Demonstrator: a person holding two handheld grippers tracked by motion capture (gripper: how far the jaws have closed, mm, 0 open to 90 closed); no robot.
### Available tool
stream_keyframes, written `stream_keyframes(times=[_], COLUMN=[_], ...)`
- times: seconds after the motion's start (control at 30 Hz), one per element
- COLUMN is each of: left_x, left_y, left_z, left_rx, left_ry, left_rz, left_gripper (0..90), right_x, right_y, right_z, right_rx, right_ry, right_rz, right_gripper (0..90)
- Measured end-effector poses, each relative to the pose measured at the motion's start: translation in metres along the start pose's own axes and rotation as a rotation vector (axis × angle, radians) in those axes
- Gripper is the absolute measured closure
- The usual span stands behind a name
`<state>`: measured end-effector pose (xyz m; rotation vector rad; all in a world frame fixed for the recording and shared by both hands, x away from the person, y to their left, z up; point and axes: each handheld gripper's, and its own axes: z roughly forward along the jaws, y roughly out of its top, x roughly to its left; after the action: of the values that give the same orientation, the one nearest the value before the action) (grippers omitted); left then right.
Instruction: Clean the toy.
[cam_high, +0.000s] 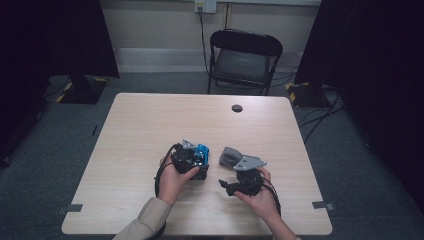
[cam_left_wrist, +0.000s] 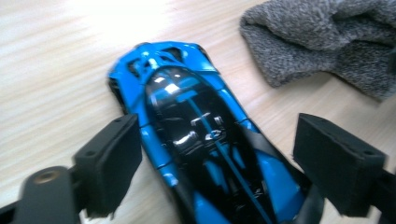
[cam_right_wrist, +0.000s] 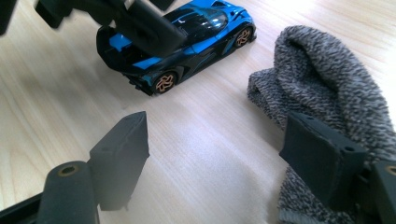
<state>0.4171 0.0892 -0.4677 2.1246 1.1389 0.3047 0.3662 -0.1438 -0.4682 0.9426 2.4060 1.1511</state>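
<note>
The left gripper (cam_high: 199, 161) hangs over the blue toy car (cam_left_wrist: 205, 144), and the car sits right between its two black fingers (cam_left_wrist: 112, 163); in the left gripper view the car's long side runs from the bottom of the picture up and a little to the left, along the way the fingers point, so the fingers stand one on each side of its body; the left finger is touching or almost touching the car's side, I cannot tell which, and the other finger (cam_left_wrist: 338, 163) stands apart from it with a gap; so the fingers are not squeezing the car yet, they are loose around it; my guess is that the next move is to close them on the car's sides; the car rests on its wheels on the pale wooden worktop (cam_high: 140, 125), near the middle; just to the right of the car lies a grey fuzzy sock (cam_high: 231, 156), crumpled, close to the car but not touching it; farther right is the right gripper (cam_high: 226, 186), and its fingers (cam_right_wrist: 119, 158) are spread wide with nothing pinched between them; one finger stands over bare worktop, the other is right at the sock's edge; the left gripper is the nearer one to the car, the right one is nearer to the sock; count: one car, one sock, two grippers, two hands, one worktop
</note>
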Motion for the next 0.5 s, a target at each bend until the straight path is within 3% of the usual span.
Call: stream_keyframes(times=[0.17,0.27,0.5], left_x=[-0.002,-0.002,-0.005], left_y=[-0.005,-0.007,-0.005], left_z=[0.014,0.019,0.022], left_rx=[0.034,0.047,0.055], left_ry=[0.035,0.021,0.051], left_rz=[-0.06,-0.105,-0.072], left_gripper=[5.5,6.6,7.1], right_x=[0.003,0.003,0.001], right_y=[0.001,0.0,-0.001], right_z=[-0.001,-0.001,-0.001], right_rx=[-0.008,-0.007,-0.009], right_ry=[0.006,0.009,0.01], right_rz=[-0.004,-0.002,0.002], right_gripper=[23.1,23.4,24.0])
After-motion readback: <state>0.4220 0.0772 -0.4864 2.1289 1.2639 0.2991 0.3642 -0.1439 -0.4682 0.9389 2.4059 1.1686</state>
